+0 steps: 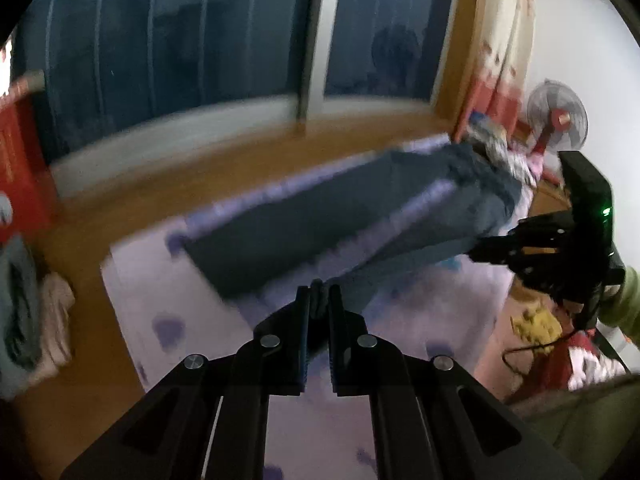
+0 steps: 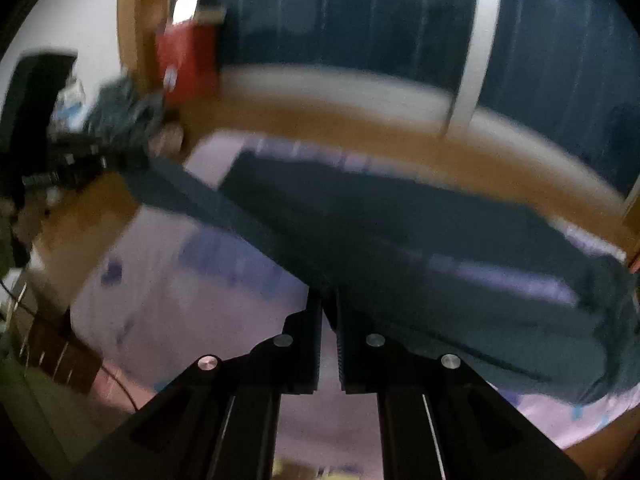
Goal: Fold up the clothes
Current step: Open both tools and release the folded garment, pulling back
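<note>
Lilac mat (image 1: 420, 320) on a wood floor (image 1: 80, 264) under a dark window: one pair of jeans (image 1: 320, 216) lies across it, near edge pinched by both the left gripper (image 1: 319, 300) and right gripper (image 2: 329, 300). Best lift evenly (keeping the edge taut), then carry it over. Two grippers, one garment.

Black left gripper (image 1: 319, 300), silver screws; seemingly pale-green sleeve (image 1: 628, 300).

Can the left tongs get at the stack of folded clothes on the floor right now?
Probably not: the left tongs are shut on the dark trousers, so the folded stack is off-limits until released.
</note>
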